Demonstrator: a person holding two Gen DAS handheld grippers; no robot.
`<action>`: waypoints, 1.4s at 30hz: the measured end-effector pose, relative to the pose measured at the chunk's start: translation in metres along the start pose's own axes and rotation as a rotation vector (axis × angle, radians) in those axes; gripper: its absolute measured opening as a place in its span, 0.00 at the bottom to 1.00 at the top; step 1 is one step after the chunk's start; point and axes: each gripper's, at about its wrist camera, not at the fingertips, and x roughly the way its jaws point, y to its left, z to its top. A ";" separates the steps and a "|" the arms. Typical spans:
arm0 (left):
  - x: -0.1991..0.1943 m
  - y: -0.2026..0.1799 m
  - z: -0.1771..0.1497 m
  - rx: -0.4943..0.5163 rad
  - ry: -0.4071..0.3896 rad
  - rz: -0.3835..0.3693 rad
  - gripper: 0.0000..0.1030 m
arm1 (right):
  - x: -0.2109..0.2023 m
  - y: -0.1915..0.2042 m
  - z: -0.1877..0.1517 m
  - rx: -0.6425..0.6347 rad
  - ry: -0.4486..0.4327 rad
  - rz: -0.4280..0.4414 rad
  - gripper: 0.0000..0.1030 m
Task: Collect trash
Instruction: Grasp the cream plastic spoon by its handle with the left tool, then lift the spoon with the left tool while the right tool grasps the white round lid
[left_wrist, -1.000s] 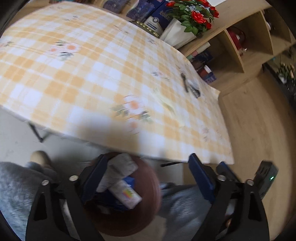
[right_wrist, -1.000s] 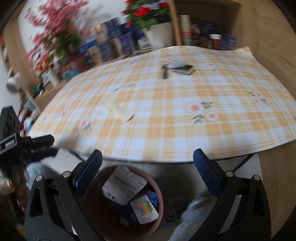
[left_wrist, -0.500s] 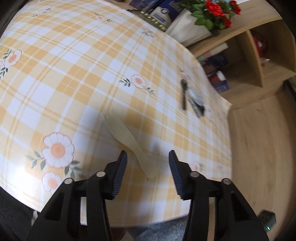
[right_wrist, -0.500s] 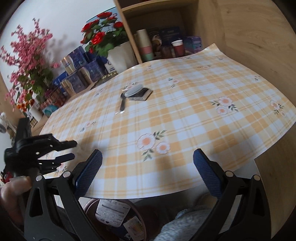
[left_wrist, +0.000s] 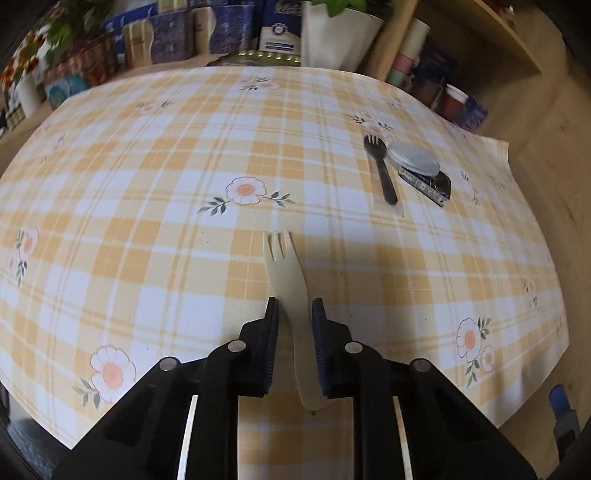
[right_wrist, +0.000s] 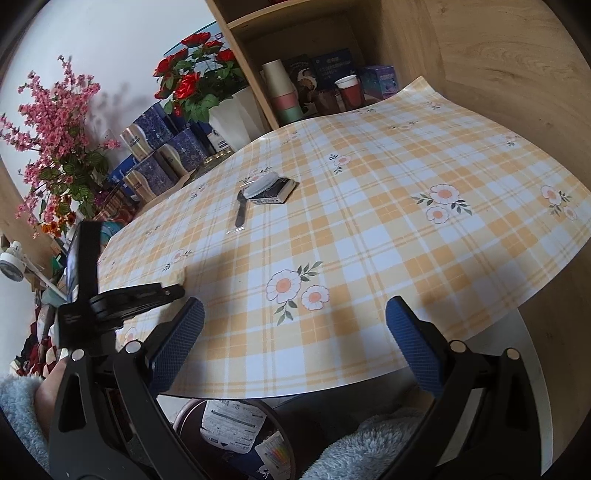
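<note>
The pale fork is straddled by the closing left claw; the right claw is held open; lifting binward is needed next.

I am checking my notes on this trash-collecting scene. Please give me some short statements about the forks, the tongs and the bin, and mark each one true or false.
1. The cream fork lies between the pads of the left tongs. True; the tongs have just been closing around its handle.
2. The right tongs hold the black fork. False; they are open and empty.
3. The black fork lies beside a round lid. True.
4. The brown bin stands on the tablecloth. False; it sits below the table edge.
5. The bin is empty. False; wrappers lie inside.
</note>
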 end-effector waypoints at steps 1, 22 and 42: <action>0.001 -0.001 0.001 0.013 0.000 0.003 0.17 | 0.001 0.001 -0.001 -0.007 0.002 -0.002 0.94; -0.083 0.058 0.005 -0.001 -0.240 -0.353 0.13 | 0.081 0.063 0.106 -0.394 0.016 -0.025 0.94; -0.092 0.138 -0.006 -0.125 -0.281 -0.368 0.13 | 0.273 0.103 0.145 -0.559 0.311 -0.216 0.73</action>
